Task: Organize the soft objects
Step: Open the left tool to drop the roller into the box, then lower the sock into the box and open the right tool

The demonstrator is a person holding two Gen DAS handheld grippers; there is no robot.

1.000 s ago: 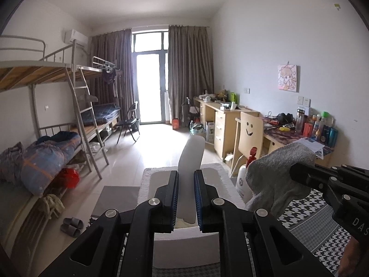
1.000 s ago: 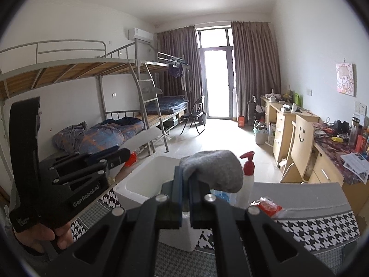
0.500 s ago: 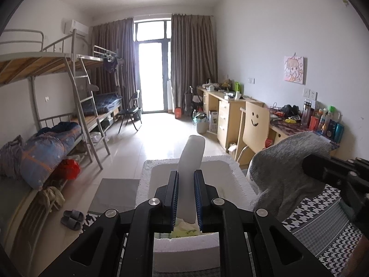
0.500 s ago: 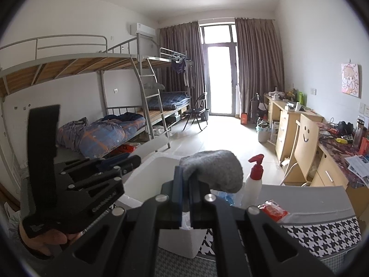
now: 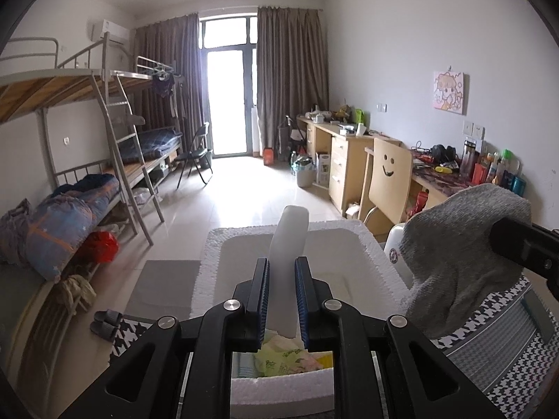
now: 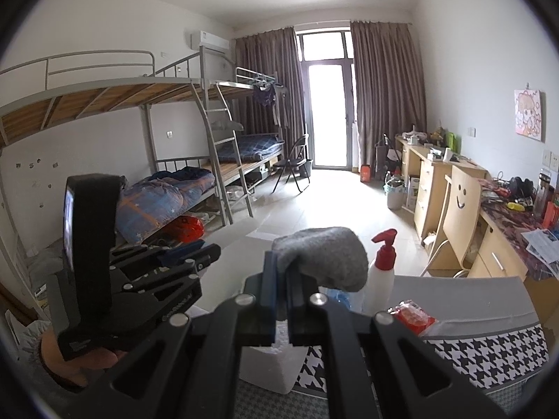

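L gripper (image 5: 282, 296) fingers pinch a white soft piece (image 5: 289, 241) that sticks up and fwd between them, hanging over the white foam box (image 5: 370, 244) on the houndstooth-covered tabletop (image 5: 506, 342); some yellow-green soft items (image 5: 283, 356) already lie in the box's near end. R gripper (image 6: 282, 300) fingers are pressed together on an edge of the grey sock (image 6: 325, 258), held up in the air just R of the box, near the red-pump bottle (image 6: 382, 269). Risks, as I judge: white piece is held only at its lower part w/ most of it standing free, so a release too far fwd or tilted could leave it draped on the rim or off the box's far side onto the floor. Sock grip is a thin pinch on one edge; a quick swing could shake it loose, or its hanging bulk could knock the bottle over. Both grippers sit close at the box, so they may bump if moved in together.
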